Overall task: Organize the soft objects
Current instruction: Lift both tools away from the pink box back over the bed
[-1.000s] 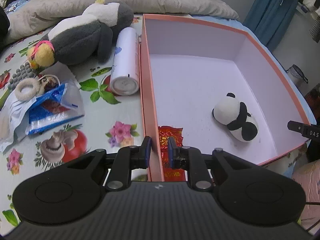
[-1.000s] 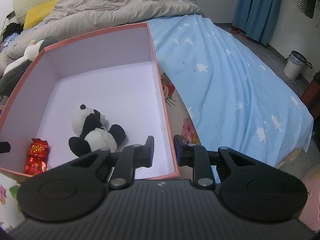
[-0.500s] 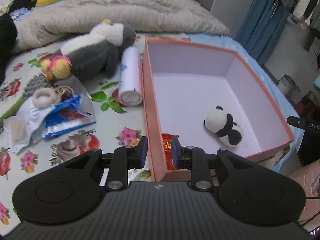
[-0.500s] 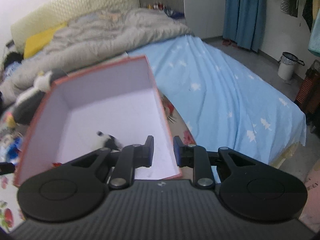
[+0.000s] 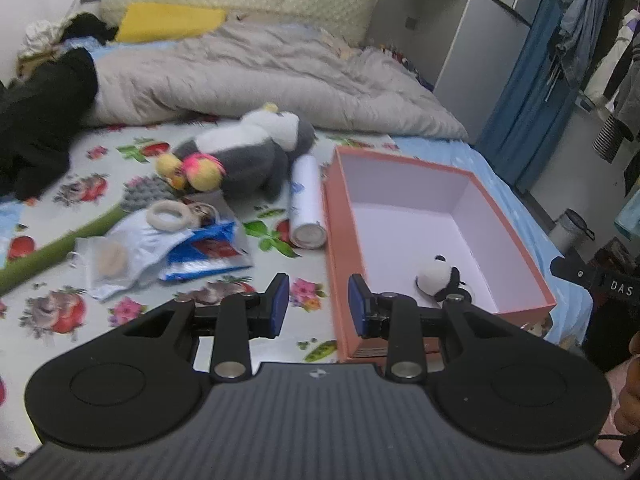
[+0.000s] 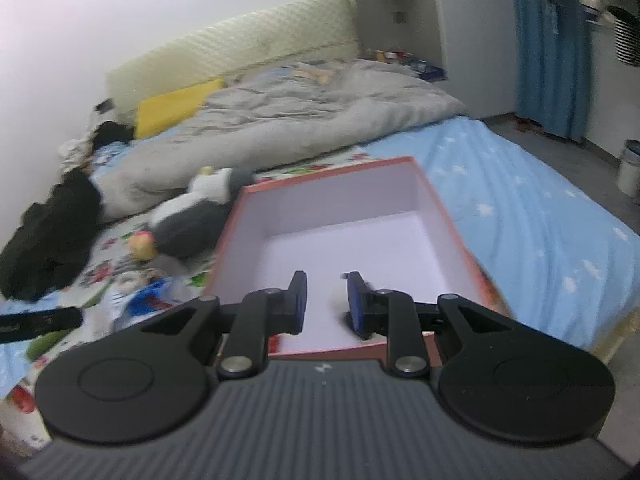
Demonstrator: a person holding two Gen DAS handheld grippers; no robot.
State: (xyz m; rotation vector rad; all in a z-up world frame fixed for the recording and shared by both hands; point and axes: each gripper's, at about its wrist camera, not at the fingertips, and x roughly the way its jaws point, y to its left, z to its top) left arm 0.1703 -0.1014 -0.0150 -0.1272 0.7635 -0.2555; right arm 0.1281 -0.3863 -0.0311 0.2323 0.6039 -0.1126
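Your left tool [image 5: 313, 299] and right tool [image 6: 323, 299] both hang released, empty. The grey-and-white plush [image 5: 244, 152] lies on the bed beside the pink box [image 5: 344, 240]; probably light and squashy, so pinch its belly.

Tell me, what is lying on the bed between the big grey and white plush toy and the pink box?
A white cylindrical can lies on its side between the big plush and the pink box, close beside the box's left wall. The left wrist view shows it.
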